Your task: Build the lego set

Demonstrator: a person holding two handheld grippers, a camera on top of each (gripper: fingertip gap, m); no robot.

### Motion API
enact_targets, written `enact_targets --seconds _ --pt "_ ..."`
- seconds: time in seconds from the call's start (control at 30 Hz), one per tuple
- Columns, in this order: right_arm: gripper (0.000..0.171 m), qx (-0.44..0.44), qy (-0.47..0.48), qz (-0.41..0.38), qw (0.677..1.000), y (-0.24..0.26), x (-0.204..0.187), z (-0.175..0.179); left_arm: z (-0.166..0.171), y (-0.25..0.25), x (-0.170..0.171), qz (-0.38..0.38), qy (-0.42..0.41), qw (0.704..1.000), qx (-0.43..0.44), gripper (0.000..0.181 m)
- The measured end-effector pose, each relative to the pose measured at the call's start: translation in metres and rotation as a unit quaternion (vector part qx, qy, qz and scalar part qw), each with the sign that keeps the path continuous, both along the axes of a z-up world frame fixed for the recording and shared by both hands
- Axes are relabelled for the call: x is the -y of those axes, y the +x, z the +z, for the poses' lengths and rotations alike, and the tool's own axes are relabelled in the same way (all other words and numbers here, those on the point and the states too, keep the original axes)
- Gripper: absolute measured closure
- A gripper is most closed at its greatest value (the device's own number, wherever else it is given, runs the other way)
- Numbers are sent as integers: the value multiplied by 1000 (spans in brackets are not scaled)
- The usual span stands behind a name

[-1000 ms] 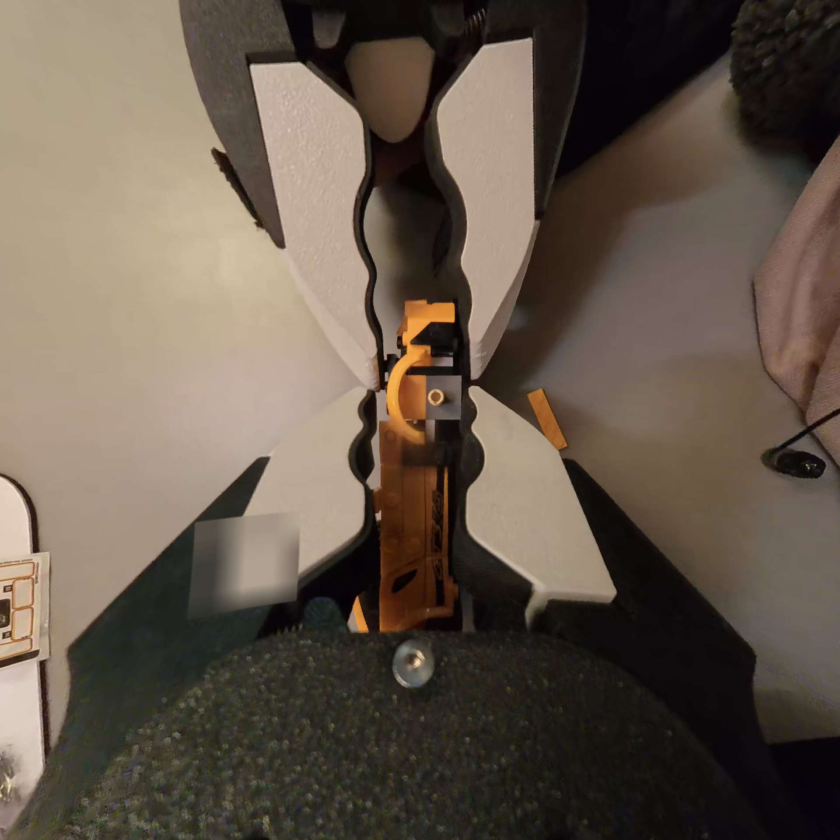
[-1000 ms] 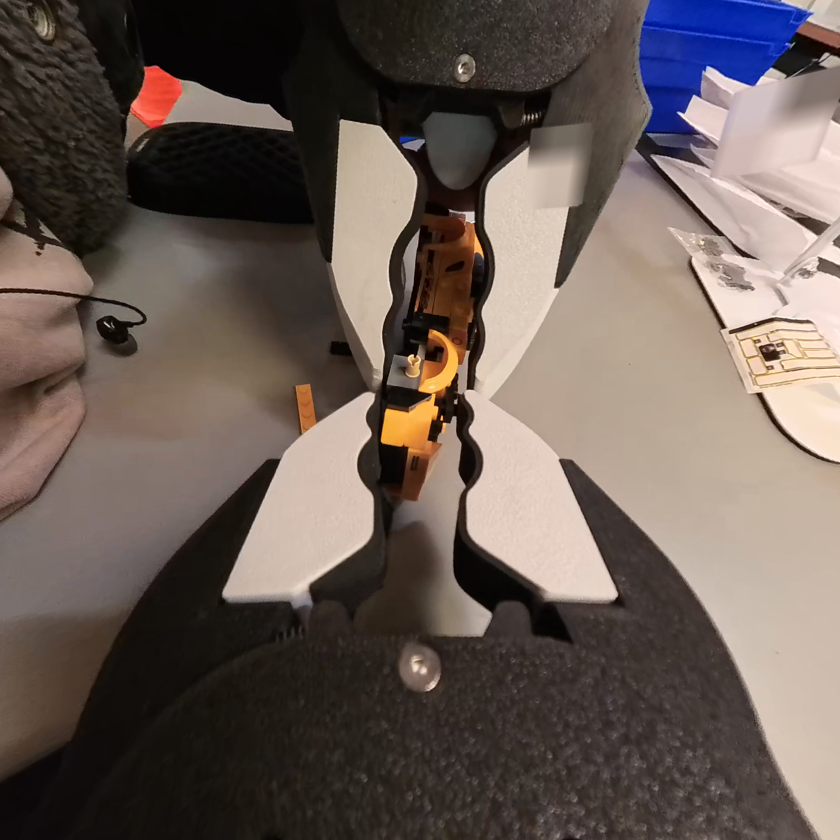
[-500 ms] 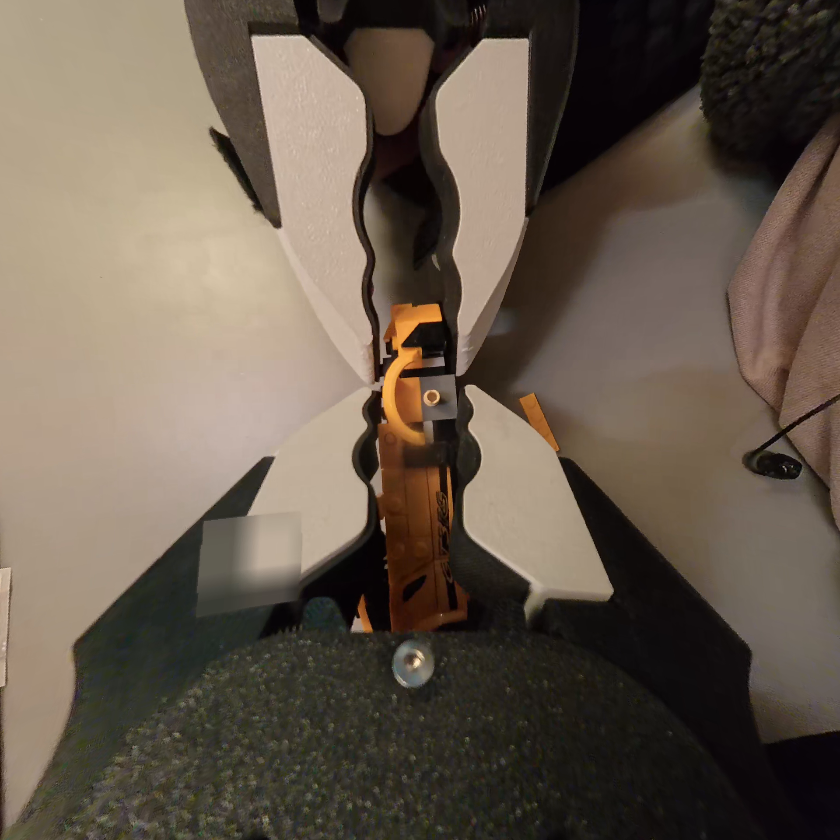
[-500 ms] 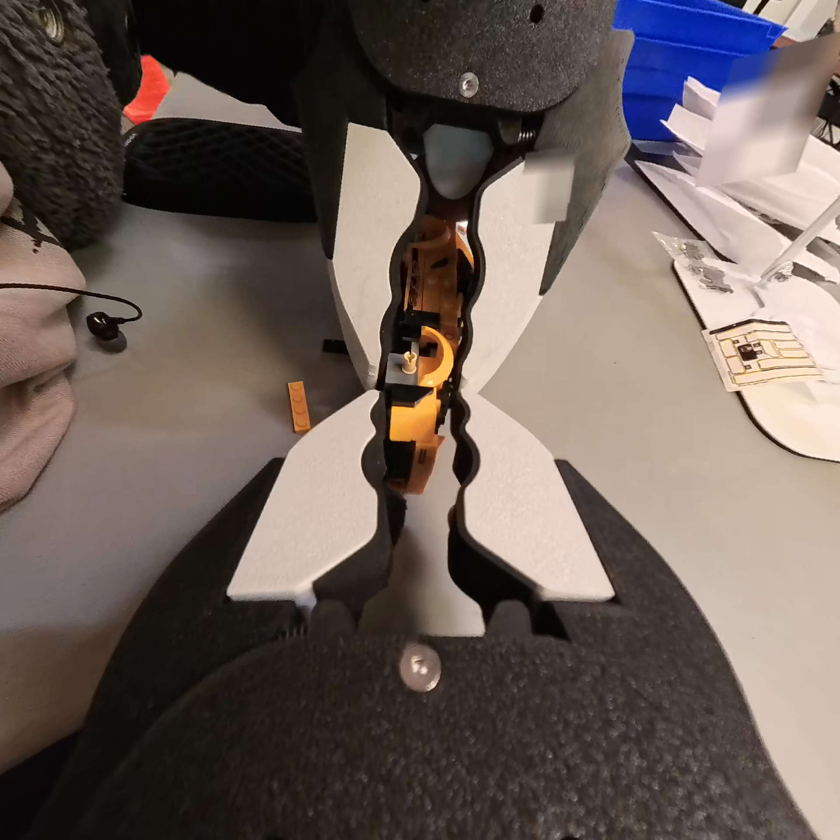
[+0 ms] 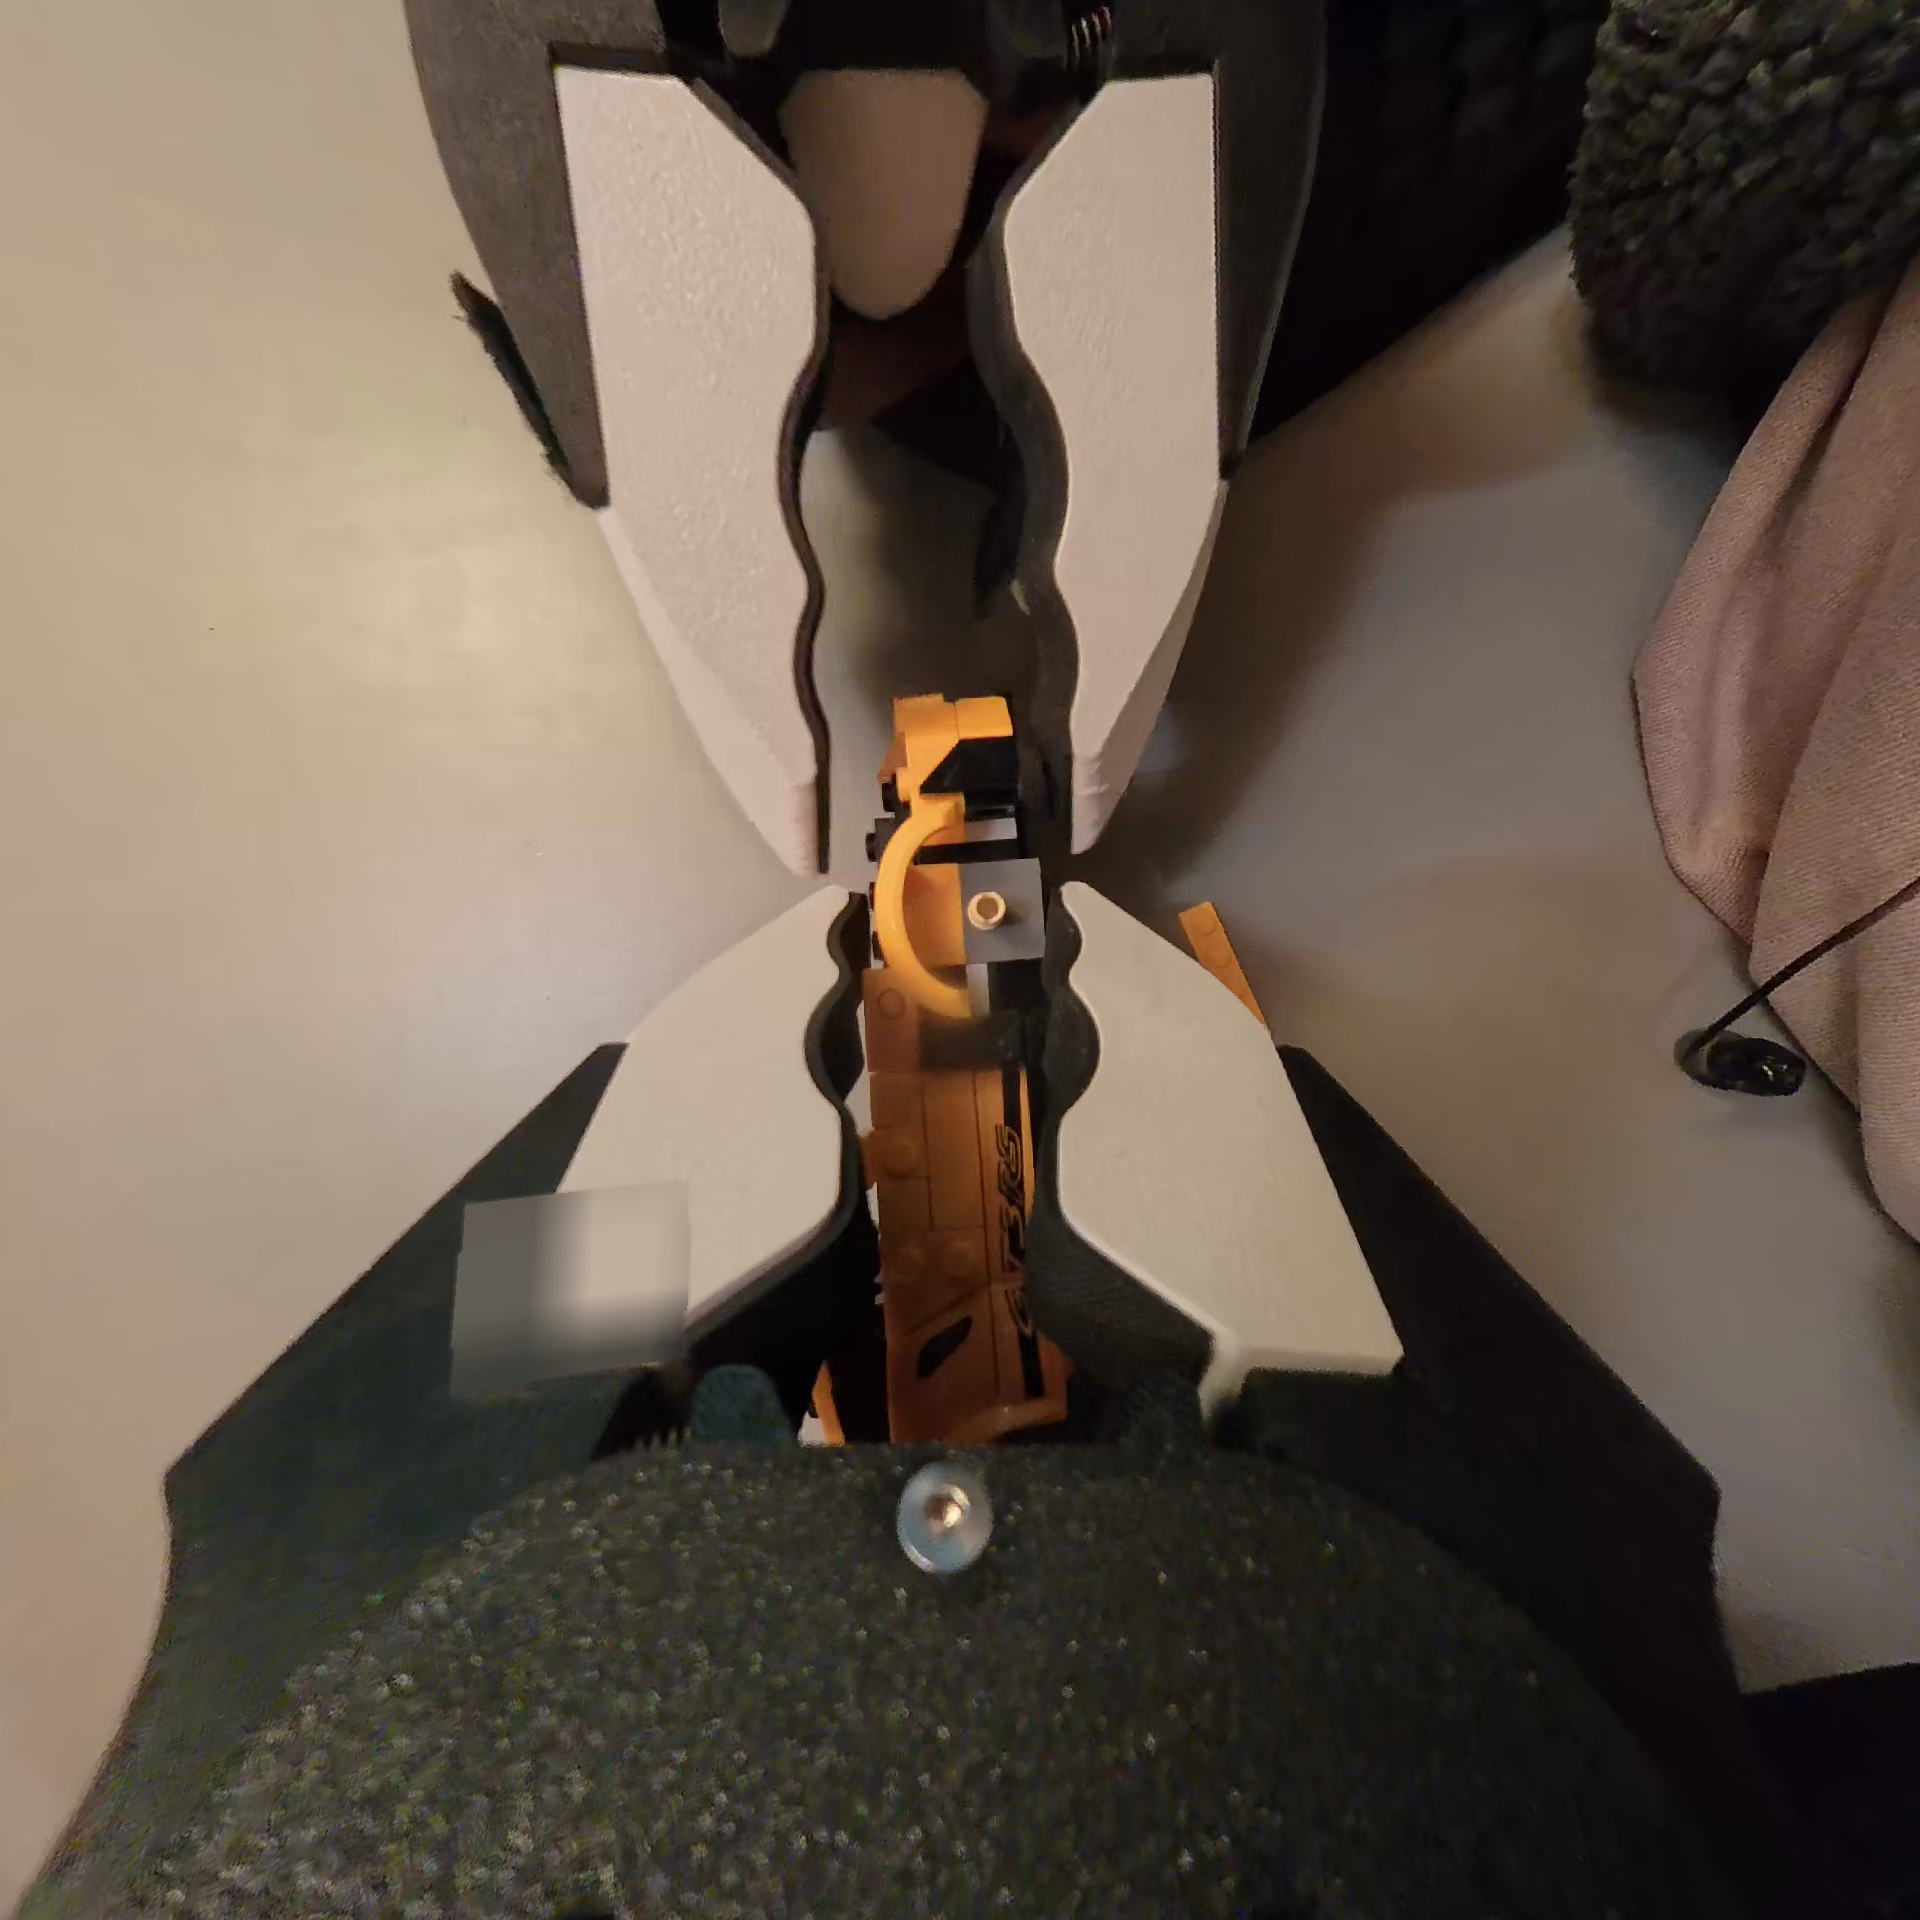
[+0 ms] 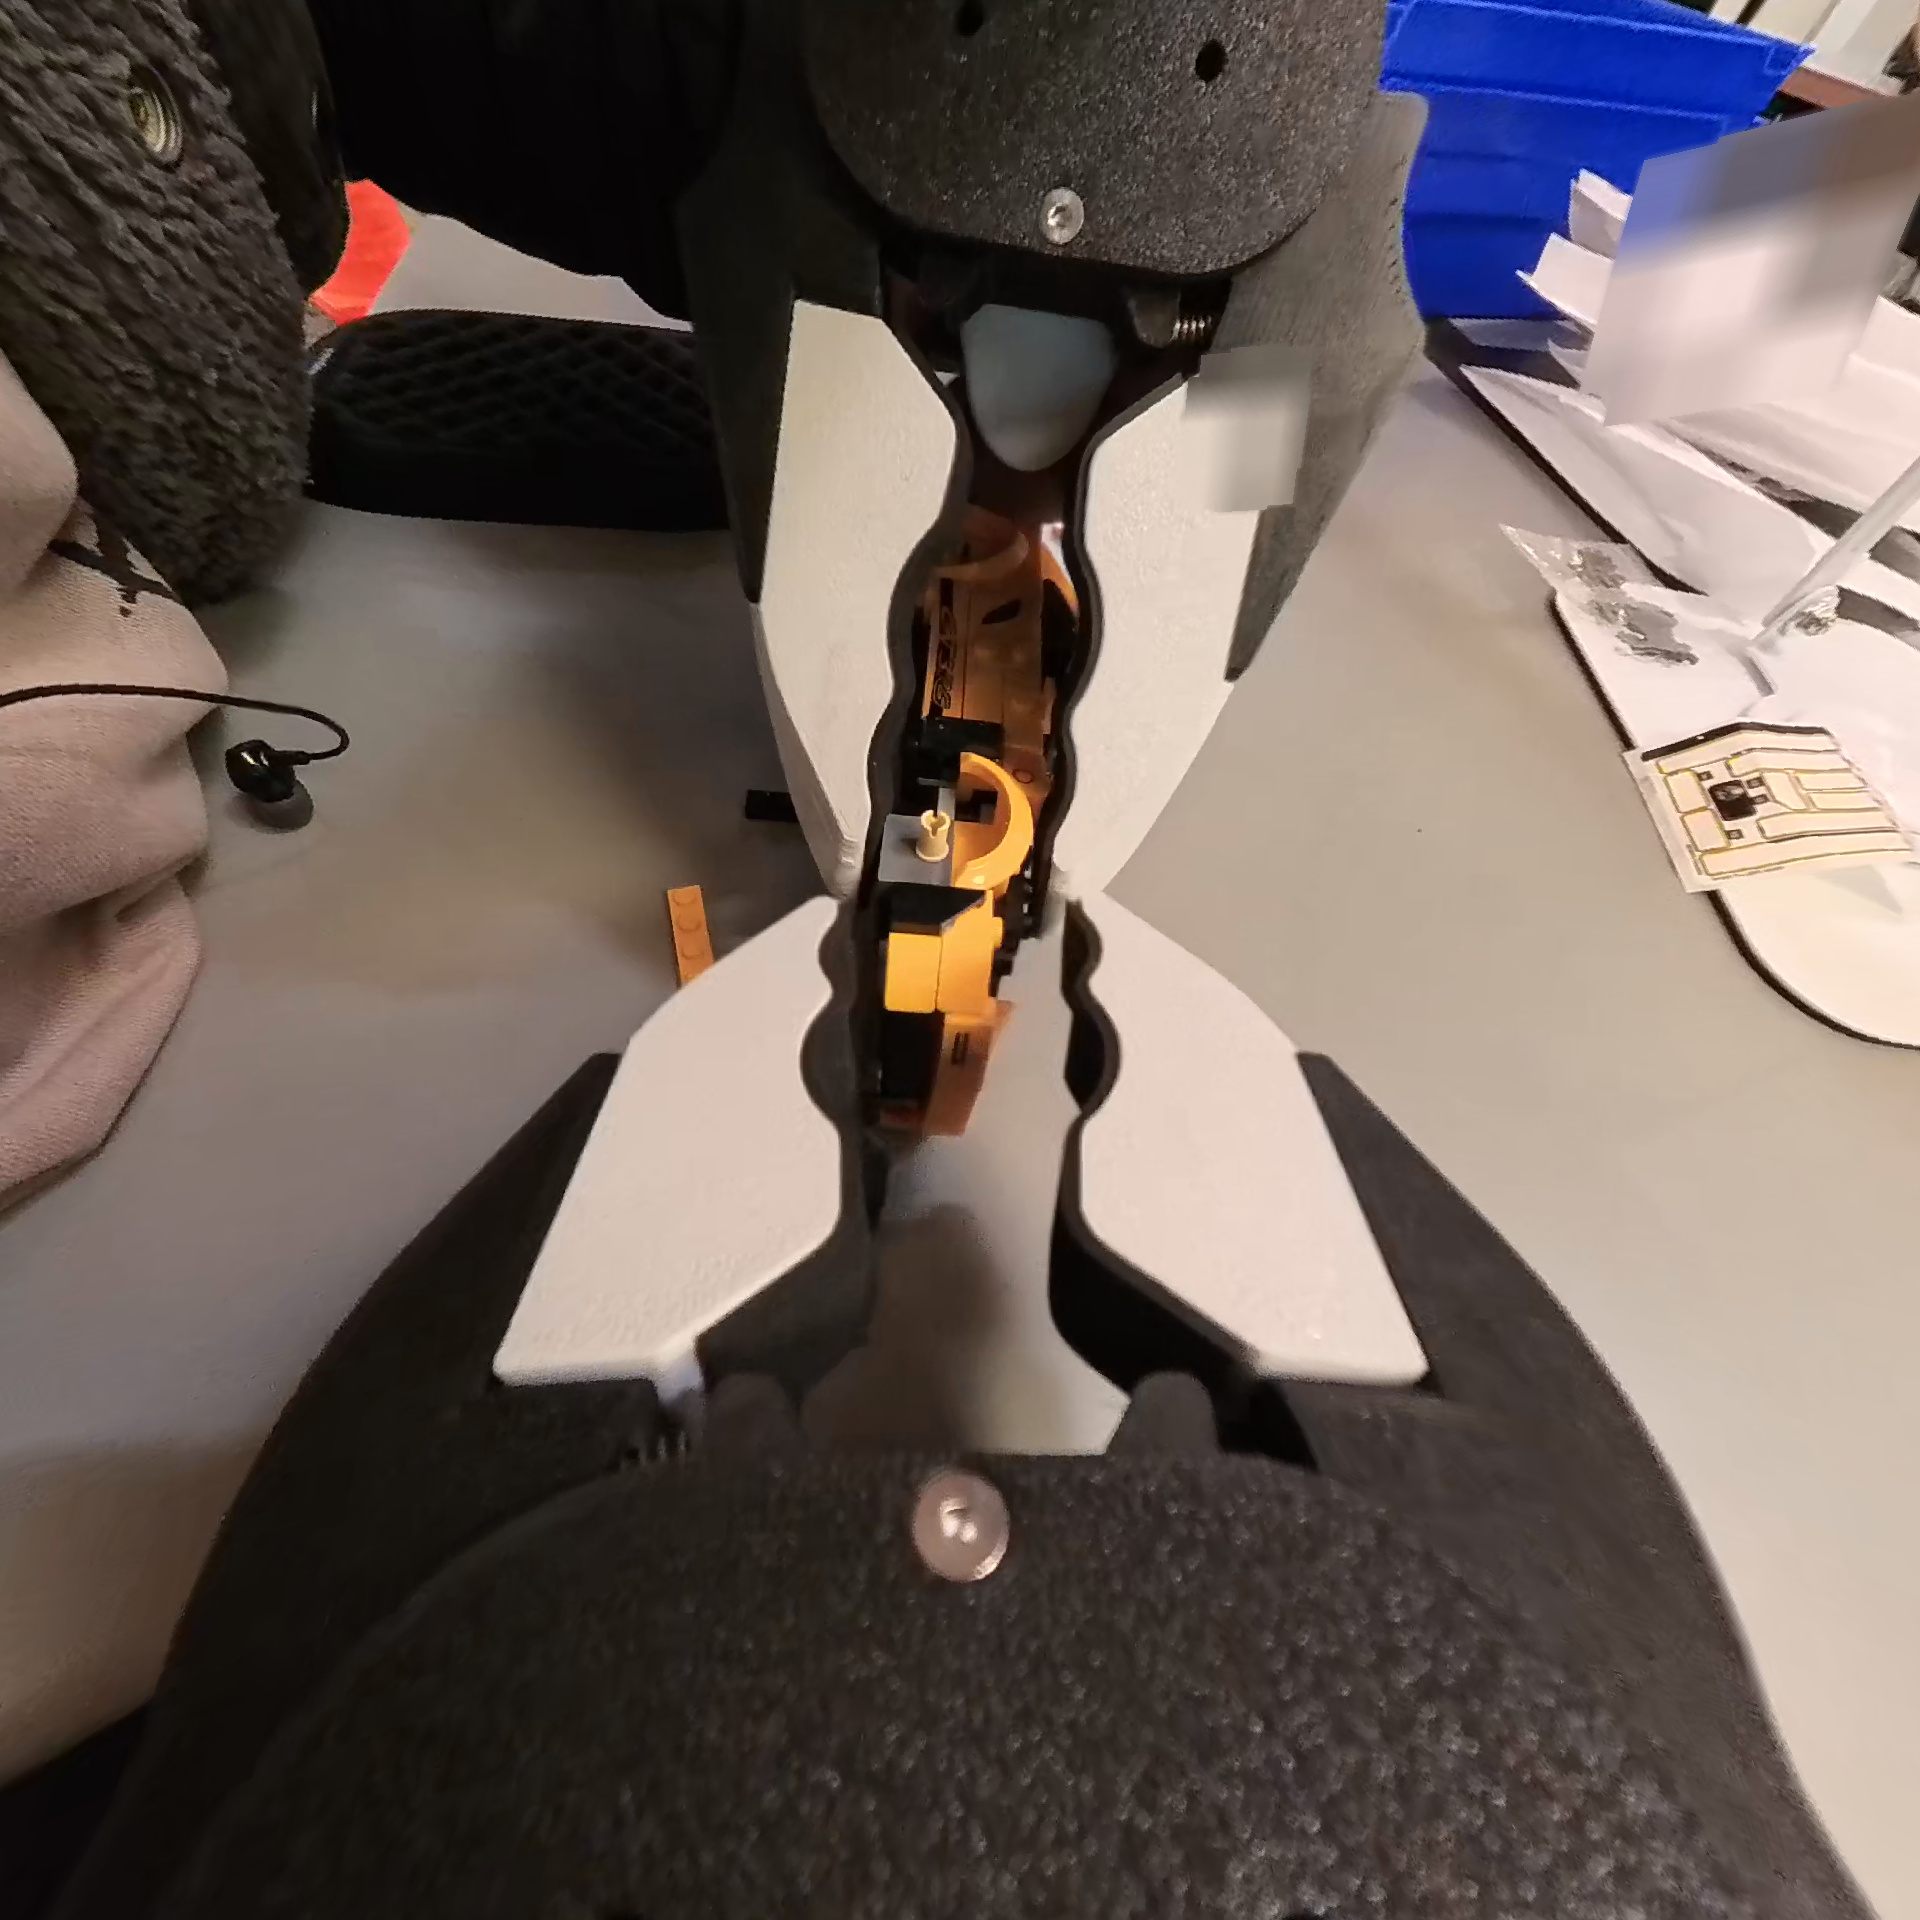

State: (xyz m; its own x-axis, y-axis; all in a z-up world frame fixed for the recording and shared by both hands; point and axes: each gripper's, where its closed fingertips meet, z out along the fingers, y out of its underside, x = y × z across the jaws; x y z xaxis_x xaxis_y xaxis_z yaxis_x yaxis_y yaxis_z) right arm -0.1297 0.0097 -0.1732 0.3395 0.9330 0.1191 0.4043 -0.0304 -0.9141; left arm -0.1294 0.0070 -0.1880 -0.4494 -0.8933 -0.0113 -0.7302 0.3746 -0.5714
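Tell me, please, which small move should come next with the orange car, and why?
Probably the right gripper should let go and fetch the loose orange plate on the table. Both grippers clamp the orange lego car tip to tip; the left gripper alone likely holds it.

I saw the orange-and-black lego car body (image 5: 951, 1132) held lengthwise off the table, one end gripped in each tool. A curved orange arch and a grey plate carrying a tan peg (image 6: 928, 837) sat mid-body. One loose orange plate (image 6: 691, 928) lay flat on the table just beside it.
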Motion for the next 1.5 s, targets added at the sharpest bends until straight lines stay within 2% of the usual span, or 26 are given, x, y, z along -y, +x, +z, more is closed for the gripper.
enact_targets --seconds 0.13,0.3,0.43,0.57,0.67,0.77,0.9,1.07,1.17,1.3,1.5 --pt "130 -4 -9 2 1000 3 0 1 0 0 -1 1 4 1000 5 149" --pt "130 17 -12 4 1000 3 0 -7 8 -4 -5 17 27 999 17 135" --pt "130 23 -13 6 1000 3 1 -9 22 -28 -21 73 39 996 25 131" --pt "130 57 -12 -4 998 5 -2 -18 8 -70 -33 131 44 990 -22 123" --pt "141 78 -1 -3 997 3 -1 -24 -11 -83 -43 146 103 983 -48 133" --pt "142 102 51 -14 993 6 -4 -22 -11 -78 -50 145 153 977 -36 137" --pt "143 166 180 -55 968 18 -14 -11 -7 -65 -66 151 227 962 14 138" --pt "145 275 313 -87 905 28 -18 -13 0 -64 -49 170 113 977 57 128" --pt "145 308 348 -93 881 27 -19 -14 0 -64 -46 197 74 975 75 126" --pt "144 349 365 -99 857 28 -19 -21 -8 -62 -48 203 96 971 84 126" --pt "143 372 344 -91 857 29 -5 -29 -9 -60 -45 189 114 969 107 128"
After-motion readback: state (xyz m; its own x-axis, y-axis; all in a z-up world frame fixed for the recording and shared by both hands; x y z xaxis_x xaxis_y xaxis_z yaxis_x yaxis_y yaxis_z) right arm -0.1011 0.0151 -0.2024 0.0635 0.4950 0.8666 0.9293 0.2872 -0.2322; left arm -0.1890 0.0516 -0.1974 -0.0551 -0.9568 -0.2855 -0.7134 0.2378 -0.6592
